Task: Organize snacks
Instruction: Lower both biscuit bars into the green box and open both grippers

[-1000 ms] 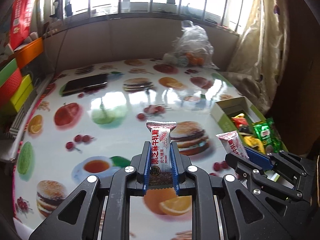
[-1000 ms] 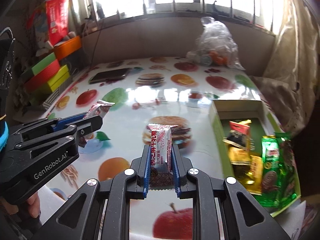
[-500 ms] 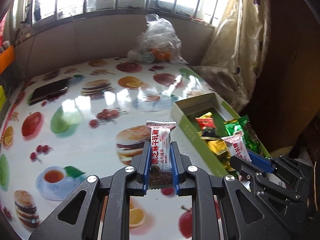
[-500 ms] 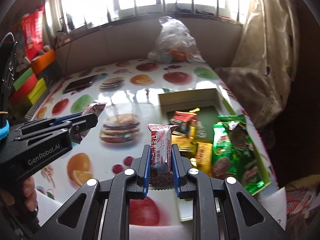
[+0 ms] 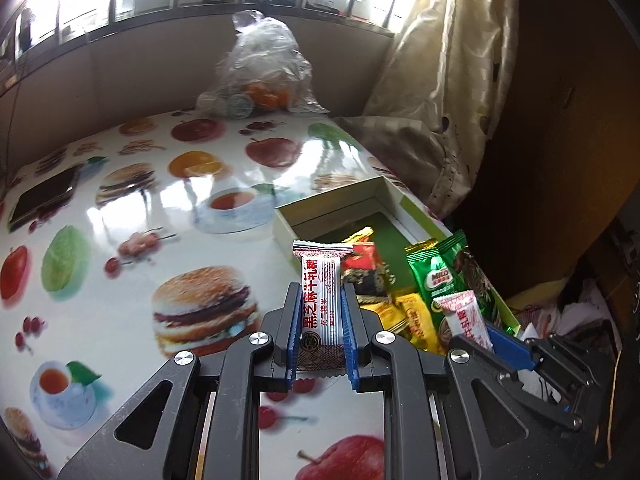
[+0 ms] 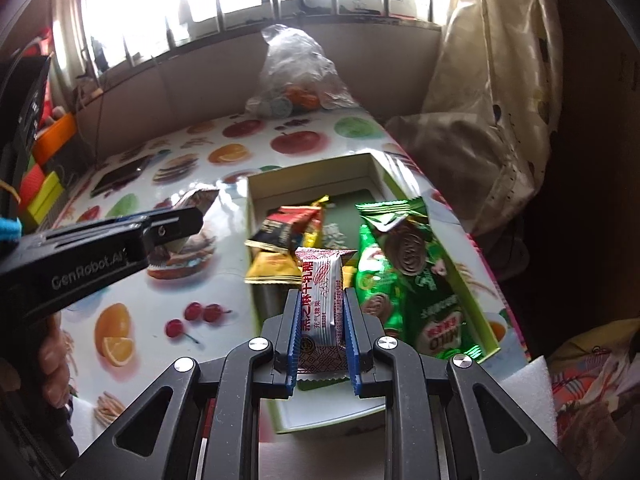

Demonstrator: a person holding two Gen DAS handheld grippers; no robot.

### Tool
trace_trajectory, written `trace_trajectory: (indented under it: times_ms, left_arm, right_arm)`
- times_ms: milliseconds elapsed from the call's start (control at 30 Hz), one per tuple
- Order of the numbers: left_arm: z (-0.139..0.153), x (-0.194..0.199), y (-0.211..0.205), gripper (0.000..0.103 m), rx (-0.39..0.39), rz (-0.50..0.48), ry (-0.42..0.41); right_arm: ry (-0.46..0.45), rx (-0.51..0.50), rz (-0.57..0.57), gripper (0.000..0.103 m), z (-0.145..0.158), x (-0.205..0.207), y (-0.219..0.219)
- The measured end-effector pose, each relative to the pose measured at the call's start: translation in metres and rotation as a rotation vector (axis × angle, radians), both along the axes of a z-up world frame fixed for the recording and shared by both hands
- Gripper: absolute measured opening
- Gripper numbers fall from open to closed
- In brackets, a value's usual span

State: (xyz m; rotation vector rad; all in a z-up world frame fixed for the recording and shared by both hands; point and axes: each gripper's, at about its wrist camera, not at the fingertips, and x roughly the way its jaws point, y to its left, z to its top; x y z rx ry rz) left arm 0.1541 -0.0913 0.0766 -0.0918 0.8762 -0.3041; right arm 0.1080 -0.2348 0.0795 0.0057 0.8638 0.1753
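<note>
My left gripper (image 5: 320, 300) is shut on a white and red candy bar (image 5: 321, 296), held above the table just left of the green snack box (image 5: 320, 206). My right gripper (image 6: 321, 300) is shut on a matching candy bar (image 6: 322, 300), held over the near part of the box (image 6: 308, 168). The box holds green Milo packets (image 6: 416, 280), yellow packets (image 6: 272, 268) and a red and black packet (image 6: 286, 226). The left gripper shows in the right wrist view (image 6: 176, 222), and the right gripper shows in the left wrist view (image 5: 480, 332).
The table (image 5: 120, 320) has a glossy cloth printed with fruit and burgers. A clear plastic bag of food (image 5: 264, 76) stands at the far edge. A dark phone (image 5: 44, 196) lies at the left. Coloured boxes (image 6: 44, 176) stack at far left. A curtain (image 5: 440, 100) hangs right.
Both grippers have swung right with their candy bars. The box has come closer, and the right gripper is now over it.
</note>
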Motion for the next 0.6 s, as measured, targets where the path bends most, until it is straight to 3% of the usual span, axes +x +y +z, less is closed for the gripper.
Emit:
trace_trajectory:
  times_ms: [600]
  left_arm:
    - [-0.027,0.028,-0.040,0.019,0.001,-0.085,0.052]
  right_arm:
    - [0.039,-0.004,-0.060,0.019,-0.026,0.011,-0.020]
